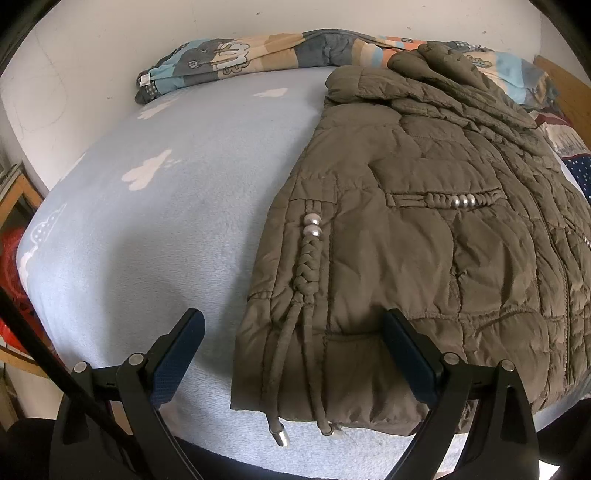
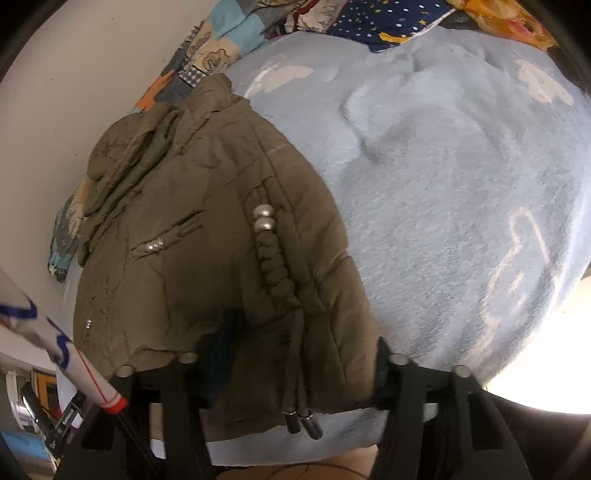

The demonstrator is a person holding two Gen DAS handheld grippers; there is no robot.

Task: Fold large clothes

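Note:
An olive-brown quilted jacket point(image 1: 424, 229) with braided cords and silver beads lies flat on the light blue bed blanket point(image 1: 166, 229). My left gripper point(image 1: 295, 354) stands wide open over the jacket's near left hem corner. Its right finger point(image 1: 410, 362) rests on the fabric and its left finger point(image 1: 177, 358) is over bare blanket. In the right wrist view the same jacket point(image 2: 192, 229) fills the left half. My right gripper point(image 2: 303, 362) has the puffy right hem corner between its fingers. Both pads touch the fabric, and the left finger point(image 2: 225, 343) is blurred and sunk into it.
A patterned quilt point(image 1: 258, 55) is rolled along the wall at the bed's far edge. Dark star-print bedding point(image 2: 388, 26) lies at the head end. A wooden frame point(image 1: 18, 199) and red things stand left of the bed. A white printed sleeve point(image 2: 66, 350) crosses the lower left.

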